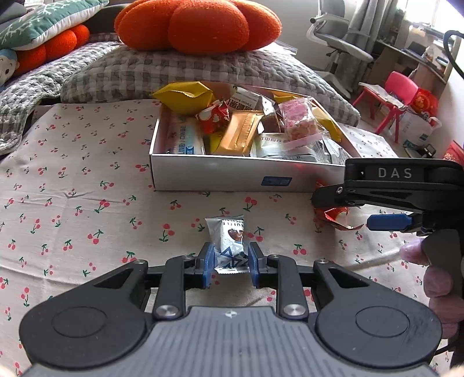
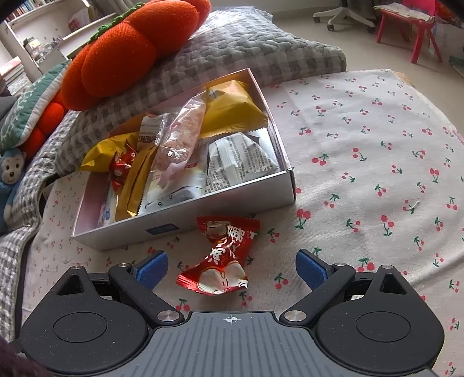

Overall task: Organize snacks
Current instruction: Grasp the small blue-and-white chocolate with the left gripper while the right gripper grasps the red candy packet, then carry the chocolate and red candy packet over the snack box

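A shallow white box (image 1: 220,173) holding several wrapped snacks sits on the cherry-print cloth; it also shows in the right wrist view (image 2: 188,216). My left gripper (image 1: 231,265) is shut on a silver-white snack packet (image 1: 229,243), just in front of the box. My right gripper (image 2: 230,271) is open, its blue fingers on either side of a red candy wrapper (image 2: 221,258) lying on the cloth by the box's front wall. In the left wrist view the right gripper (image 1: 385,203) hovers over that red wrapper (image 1: 336,216).
A grey checked blanket (image 1: 185,69) and an orange pumpkin cushion (image 1: 200,23) lie right behind the box. More cushions and a monkey toy (image 2: 11,174) are at the left. A red child's chair (image 1: 391,92) and an office chair stand beyond the cloth's right edge.
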The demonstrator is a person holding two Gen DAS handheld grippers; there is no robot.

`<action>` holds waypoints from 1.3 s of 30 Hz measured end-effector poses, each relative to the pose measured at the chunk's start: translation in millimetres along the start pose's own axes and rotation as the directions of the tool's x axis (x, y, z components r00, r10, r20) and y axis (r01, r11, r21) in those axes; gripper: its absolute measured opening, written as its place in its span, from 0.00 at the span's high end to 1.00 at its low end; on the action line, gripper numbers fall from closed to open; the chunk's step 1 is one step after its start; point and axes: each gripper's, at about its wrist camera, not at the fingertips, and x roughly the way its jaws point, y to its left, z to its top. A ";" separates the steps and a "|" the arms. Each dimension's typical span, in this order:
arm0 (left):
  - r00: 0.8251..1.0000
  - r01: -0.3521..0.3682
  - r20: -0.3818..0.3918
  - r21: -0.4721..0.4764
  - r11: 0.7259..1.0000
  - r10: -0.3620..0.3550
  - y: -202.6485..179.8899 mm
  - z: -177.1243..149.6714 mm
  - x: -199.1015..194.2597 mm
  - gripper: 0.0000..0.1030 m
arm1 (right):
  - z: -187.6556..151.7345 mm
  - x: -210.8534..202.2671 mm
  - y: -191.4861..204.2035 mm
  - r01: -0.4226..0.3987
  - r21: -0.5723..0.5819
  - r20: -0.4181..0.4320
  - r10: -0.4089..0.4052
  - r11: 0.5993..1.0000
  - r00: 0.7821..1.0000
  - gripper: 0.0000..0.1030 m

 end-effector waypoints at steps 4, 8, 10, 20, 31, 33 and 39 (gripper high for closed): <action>1.000 -0.002 -0.006 0.011 1.000 0.002 -0.7 0.2 2.2 0.77 | -0.2 1.3 0.9 0.021 -0.023 0.004 -0.021 1.000 1.000 0.12; 1.000 -0.005 -0.017 0.020 1.000 0.006 -0.5 -0.4 5.4 0.77 | 0.1 -0.5 -3.1 0.041 -0.032 0.016 -0.040 0.999 0.999 0.30; 1.000 -0.005 -0.022 0.022 1.000 0.006 -0.2 -0.7 6.3 0.77 | 0.2 -0.3 -5.8 0.046 -0.032 0.011 -0.046 0.998 0.999 0.39; 0.999 -0.007 -0.046 0.036 0.999 0.008 -0.4 -2.0 10.6 0.72 | -0.1 -5.1 -8.7 0.044 -0.099 0.018 -0.043 0.994 0.999 0.68; 0.998 0.006 -0.063 0.044 0.999 -0.003 1.4 -1.2 10.0 0.75 | -3.1 -17.5 -16.8 0.021 -0.125 -0.012 -0.022 0.992 1.000 0.69; 0.997 0.000 -0.071 0.047 0.999 0.004 2.7 0.5 10.1 0.80 | -4.1 -20.7 -16.8 0.009 -0.122 -0.022 -0.011 0.992 1.000 0.69; 0.996 0.012 -0.087 0.023 1.000 -0.010 9.9 5.0 8.3 0.96 | -6.9 -28.2 -16.2 -0.036 -0.102 -0.045 0.032 0.994 0.998 0.69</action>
